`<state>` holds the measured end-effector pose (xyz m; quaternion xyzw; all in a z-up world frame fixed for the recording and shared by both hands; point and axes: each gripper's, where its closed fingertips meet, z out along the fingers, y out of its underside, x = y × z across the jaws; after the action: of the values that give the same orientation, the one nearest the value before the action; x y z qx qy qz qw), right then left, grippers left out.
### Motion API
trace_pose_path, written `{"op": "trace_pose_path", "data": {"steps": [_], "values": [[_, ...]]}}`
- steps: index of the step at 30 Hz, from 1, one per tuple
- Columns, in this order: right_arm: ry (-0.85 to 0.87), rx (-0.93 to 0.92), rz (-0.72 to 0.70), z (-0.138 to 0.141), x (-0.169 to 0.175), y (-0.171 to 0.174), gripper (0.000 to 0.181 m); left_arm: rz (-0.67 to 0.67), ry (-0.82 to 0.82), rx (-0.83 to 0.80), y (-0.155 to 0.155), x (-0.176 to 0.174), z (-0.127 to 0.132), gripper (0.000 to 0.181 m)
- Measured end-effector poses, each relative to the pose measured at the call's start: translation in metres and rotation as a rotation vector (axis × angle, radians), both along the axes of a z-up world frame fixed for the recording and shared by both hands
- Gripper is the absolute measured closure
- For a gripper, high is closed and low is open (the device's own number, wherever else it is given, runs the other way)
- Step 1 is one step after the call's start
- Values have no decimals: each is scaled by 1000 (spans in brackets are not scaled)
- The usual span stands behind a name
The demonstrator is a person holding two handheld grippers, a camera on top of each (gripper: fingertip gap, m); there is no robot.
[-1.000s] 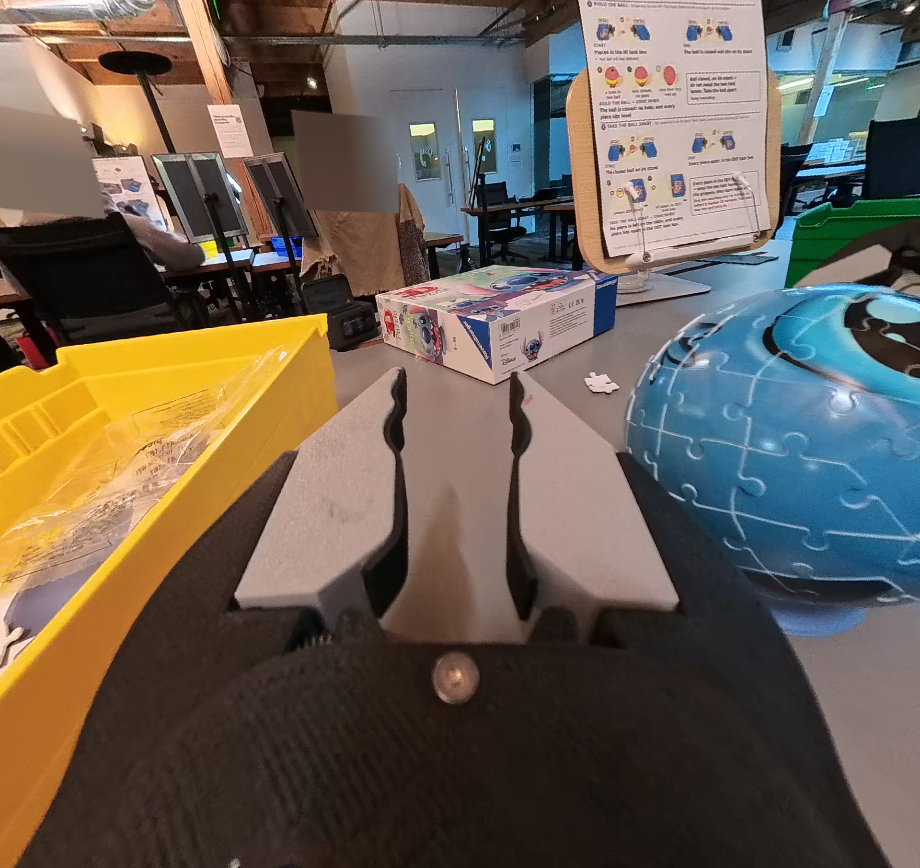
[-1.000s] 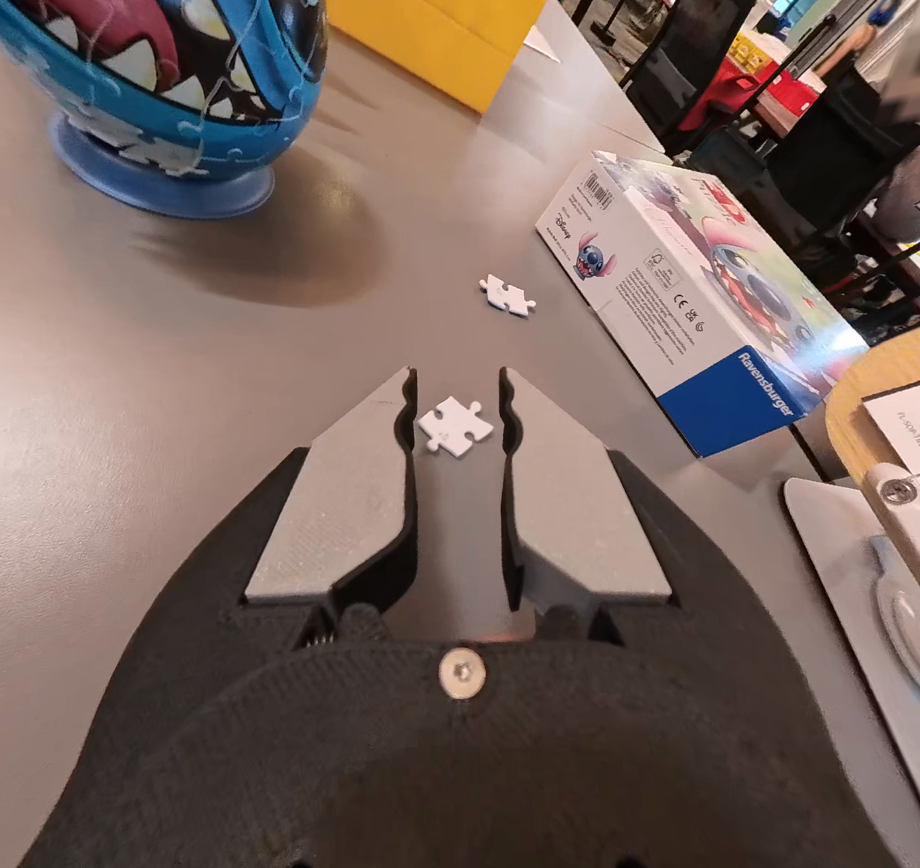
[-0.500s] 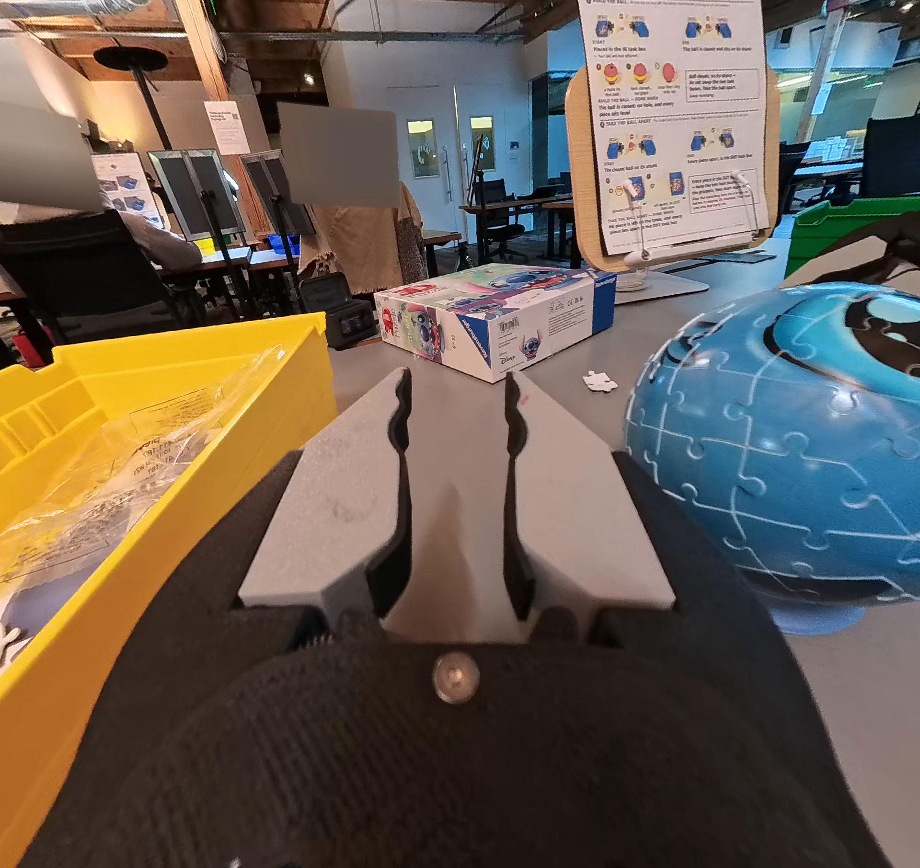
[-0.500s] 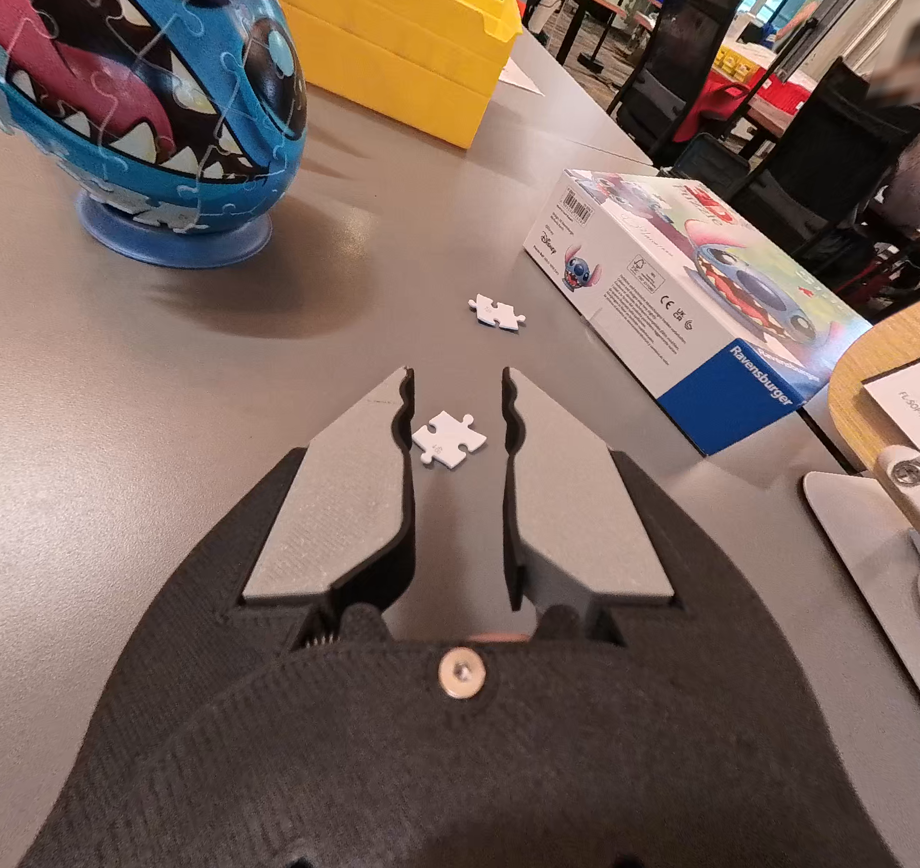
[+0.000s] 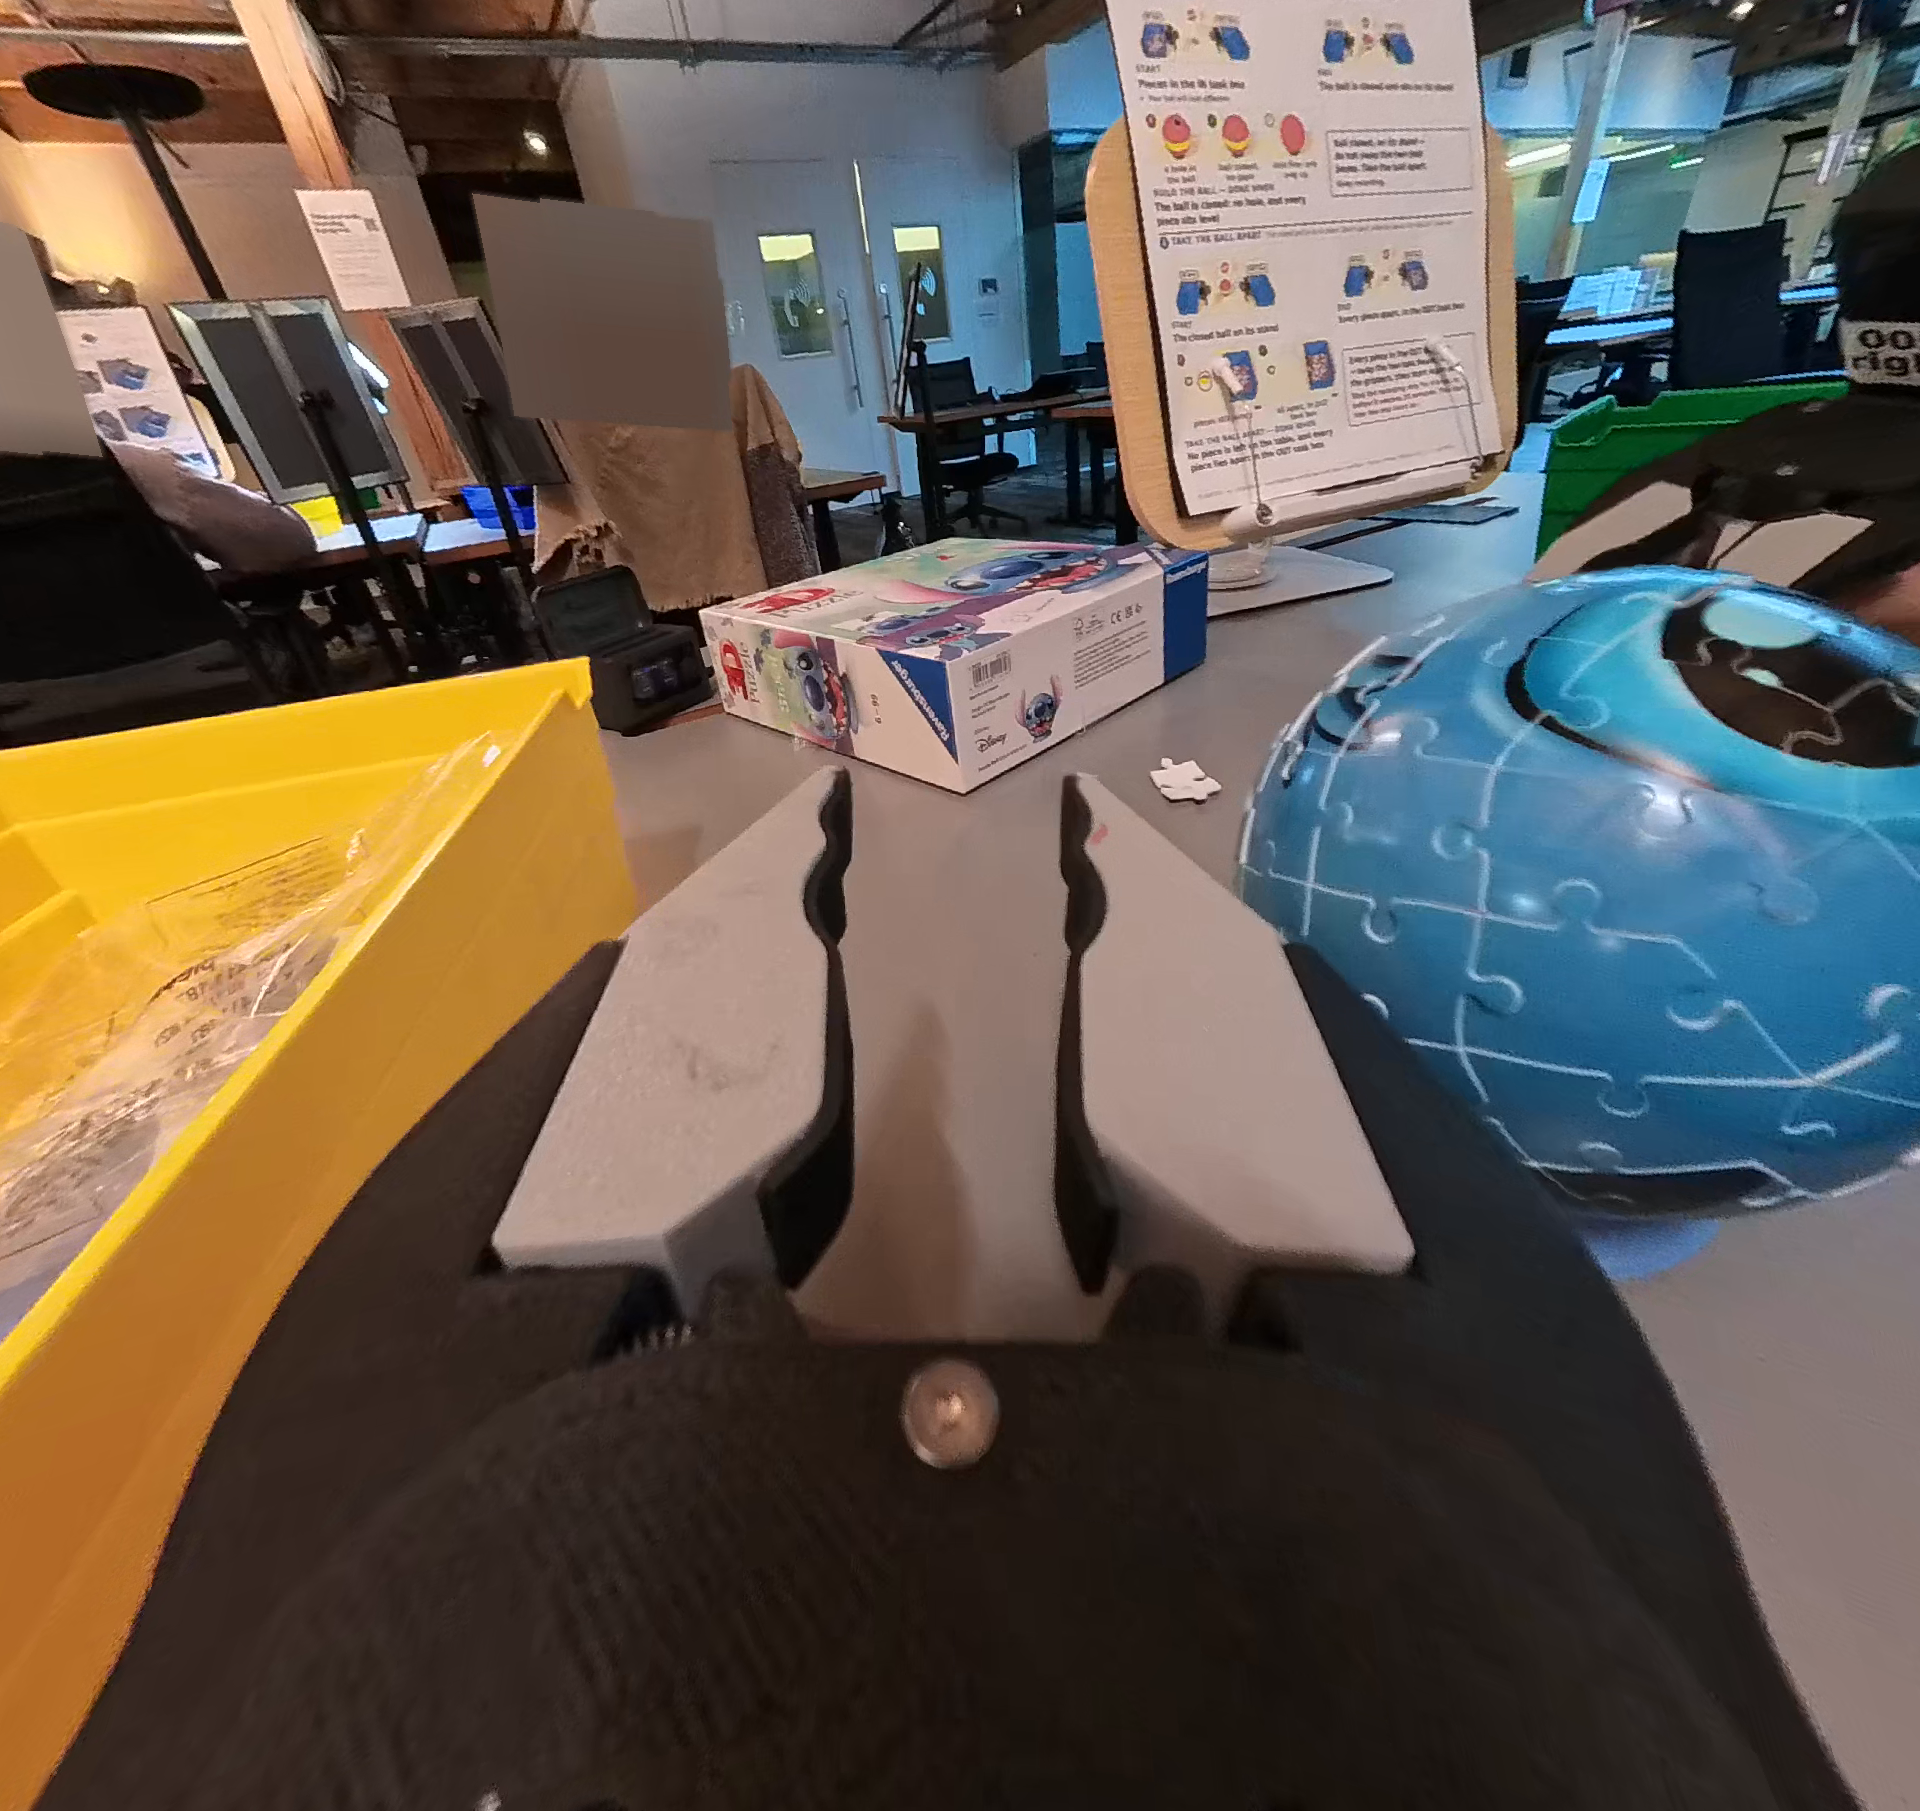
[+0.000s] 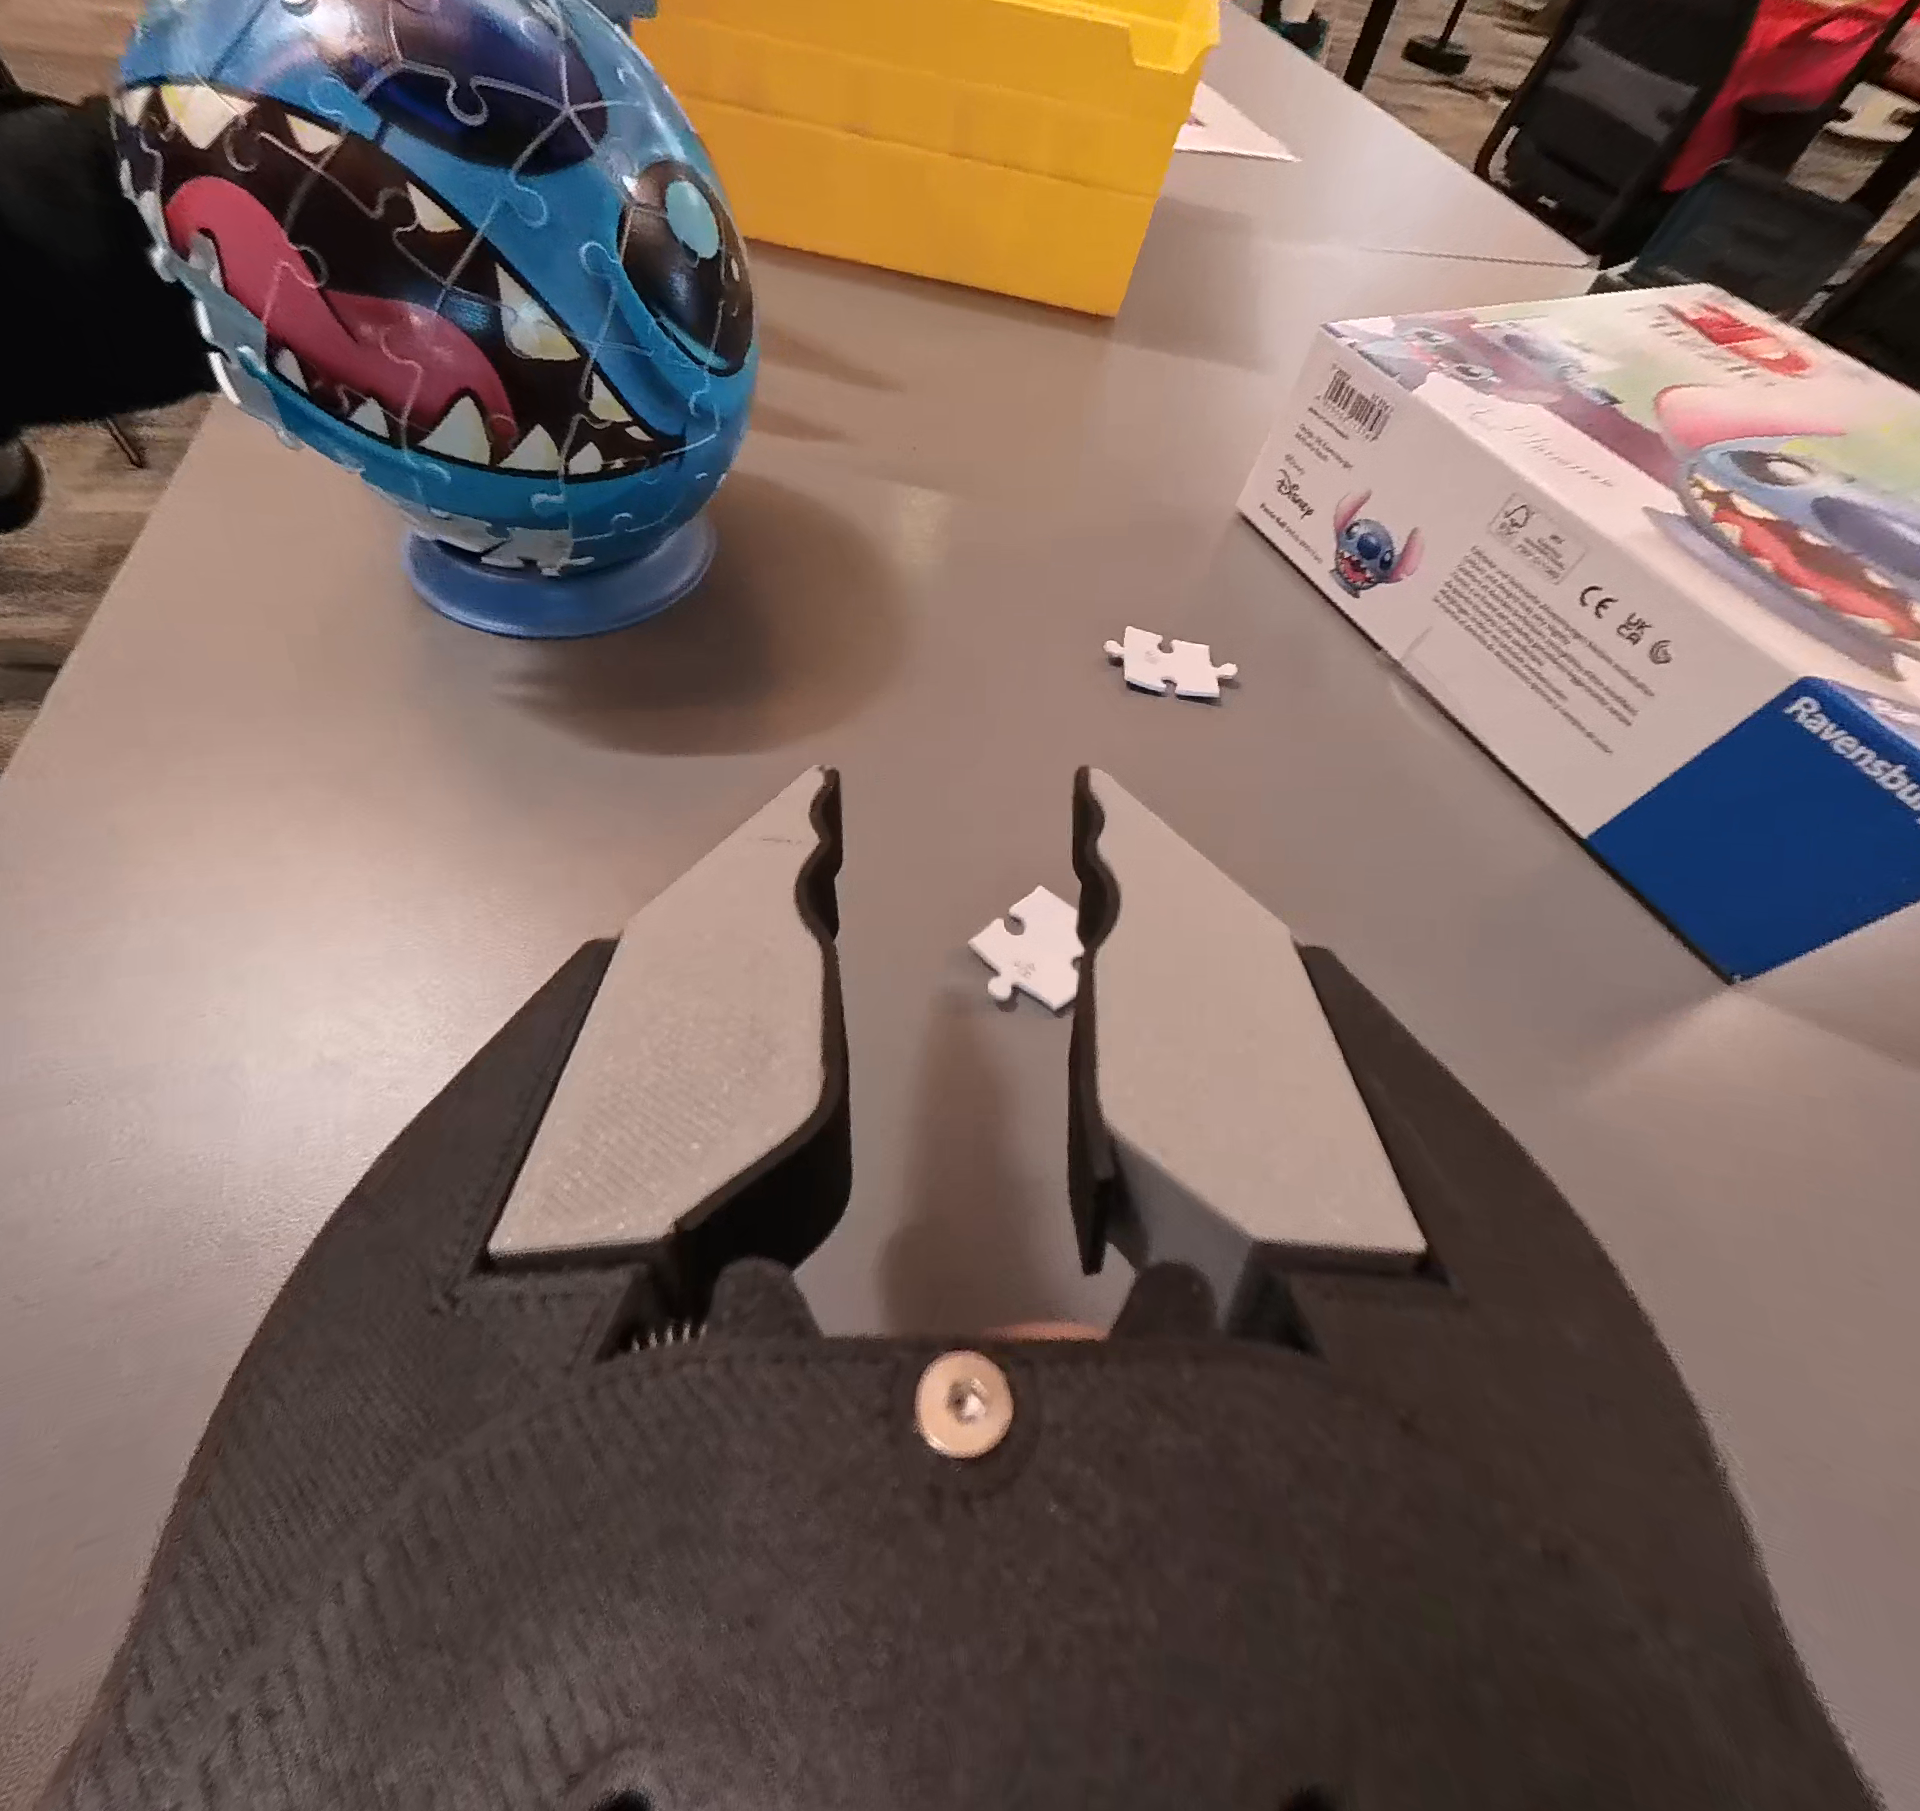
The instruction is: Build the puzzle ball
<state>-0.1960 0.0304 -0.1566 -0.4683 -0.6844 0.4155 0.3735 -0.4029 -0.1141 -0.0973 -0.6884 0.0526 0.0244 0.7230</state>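
I am holding my right gripper over the smooth grey worktop, jaws parted and gripping nothing; a white loose puzzle piece is lying between them; the blue puzzle ball is sitting on its round stand; my left gripper is hovering with jaws open beside a yellow plastic bin; timber beams are crossing the office ceiling.

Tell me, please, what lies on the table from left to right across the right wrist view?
Puzzle ball on its blue stand → single loose piece between the right gripper's fingers → joined pair of pieces → puzzle box.
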Motion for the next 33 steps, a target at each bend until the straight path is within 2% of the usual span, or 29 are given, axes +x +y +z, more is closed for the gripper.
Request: {"op": "trace_pose_path", "data": {"steps": [7,13,17,22,33], "values": [[-25,-162,57,3,1,1,138,-29,-26,-13,2,0,-1,143],[-20,-97,176,2,4,-20,131,-34,-24,-7,1,1,0,140],[-32,-120,180,2,4,-19,130,-45,-17,2,0,3,0,134],[0,-182,193,9,7,-17,130,-123,-7,0,-1,17,0,129],[-5,-76,205,3,11,-24,130,-173,-3,47,-8,26,5,128]]}}
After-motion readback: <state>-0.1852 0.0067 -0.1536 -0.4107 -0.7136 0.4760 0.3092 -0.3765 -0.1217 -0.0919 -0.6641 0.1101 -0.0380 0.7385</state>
